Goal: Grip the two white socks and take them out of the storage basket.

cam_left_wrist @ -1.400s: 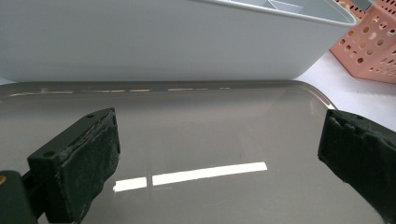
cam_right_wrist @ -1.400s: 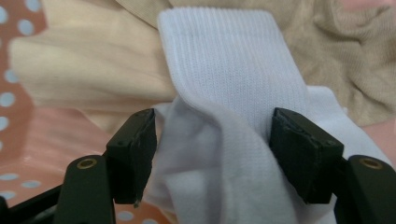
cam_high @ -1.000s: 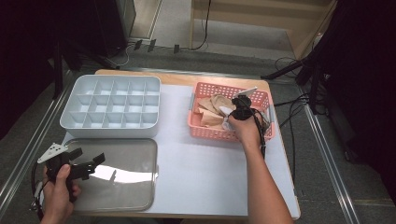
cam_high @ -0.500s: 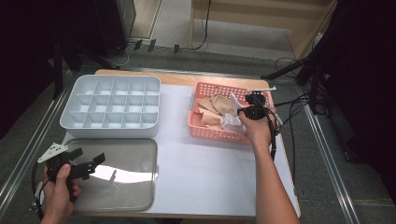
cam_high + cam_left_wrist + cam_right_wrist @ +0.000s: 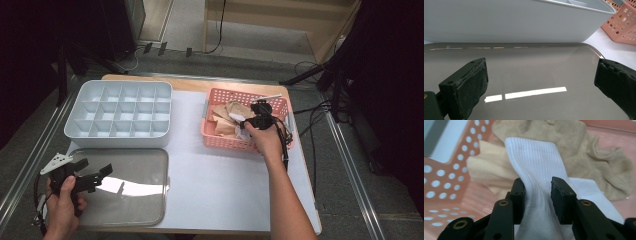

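White sock (image 5: pixel 534 170): in pink basket (image 5: pixel 215 137), right side of tabletop, atop beige socks (image 5: pixel 584 147). Long axis runs straight away from right gripper (image 5: pixel 537 192); jaws just reopened partway, fabric bunched between pads, grip on sock. Left gripper (image 5: pixel 541 85): released, over clear lid (image 5: pixel 135 200), near left, well apart.

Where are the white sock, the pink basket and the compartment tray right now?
white sock (image 5: pixel 534 167): right gripper view, ribbed cuff above the fingers.
pink basket (image 5: pixel 235 144): high view, near wall.
compartment tray (image 5: pixel 120 141): high view, near rim.
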Available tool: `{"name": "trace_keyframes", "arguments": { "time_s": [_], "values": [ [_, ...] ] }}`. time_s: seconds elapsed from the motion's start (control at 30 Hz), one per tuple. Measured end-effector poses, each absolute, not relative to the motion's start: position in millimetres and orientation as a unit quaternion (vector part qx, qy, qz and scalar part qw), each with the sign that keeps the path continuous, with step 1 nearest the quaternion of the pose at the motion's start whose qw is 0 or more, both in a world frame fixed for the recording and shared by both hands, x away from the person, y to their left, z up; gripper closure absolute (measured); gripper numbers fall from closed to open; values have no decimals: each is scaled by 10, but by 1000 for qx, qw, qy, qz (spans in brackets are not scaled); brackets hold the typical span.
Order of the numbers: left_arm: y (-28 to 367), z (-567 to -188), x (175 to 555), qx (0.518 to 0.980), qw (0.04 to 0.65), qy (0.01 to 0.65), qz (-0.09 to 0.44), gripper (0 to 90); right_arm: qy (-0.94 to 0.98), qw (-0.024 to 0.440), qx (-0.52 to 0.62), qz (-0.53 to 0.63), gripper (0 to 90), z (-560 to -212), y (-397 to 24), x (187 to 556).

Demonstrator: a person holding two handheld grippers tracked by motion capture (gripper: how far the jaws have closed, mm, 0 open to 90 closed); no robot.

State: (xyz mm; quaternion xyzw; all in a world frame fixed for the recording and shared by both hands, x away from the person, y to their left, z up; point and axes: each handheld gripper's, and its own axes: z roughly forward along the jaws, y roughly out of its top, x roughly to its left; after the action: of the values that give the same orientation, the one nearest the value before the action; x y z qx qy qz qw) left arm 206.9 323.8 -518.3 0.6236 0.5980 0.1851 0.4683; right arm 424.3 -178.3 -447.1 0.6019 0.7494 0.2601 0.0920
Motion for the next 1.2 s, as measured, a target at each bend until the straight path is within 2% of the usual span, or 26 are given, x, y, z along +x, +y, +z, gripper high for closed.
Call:
{"name": "trace_keyframes", "arguments": {
  "time_s": [0.37,0.4,0.6,0.67,1.03,1.2],
  "values": [
    [3236,-5182,2069,625,468,598,184,0,760,115,609,195,528,-4550,-1551,4296],
    [3236,-5181,2068,625,468,597,185,0,762,119,609,186,544,-4558,-1528,4301],
    [3247,-5181,2062,621,469,600,185,0,771,134,602,160,791,-4588,-1511,4296],
    [3256,-5180,2061,622,468,599,186,0,771,134,601,166,835,-4582,-1544,4286],
    [3243,-5179,2065,621,469,599,185,0,760,119,599,223,811,-4491,-1786,4252],
    [3240,-5179,2066,622,469,599,186,0,757,95,601,238,802,-4496,-1904,4237]
  ]
}}
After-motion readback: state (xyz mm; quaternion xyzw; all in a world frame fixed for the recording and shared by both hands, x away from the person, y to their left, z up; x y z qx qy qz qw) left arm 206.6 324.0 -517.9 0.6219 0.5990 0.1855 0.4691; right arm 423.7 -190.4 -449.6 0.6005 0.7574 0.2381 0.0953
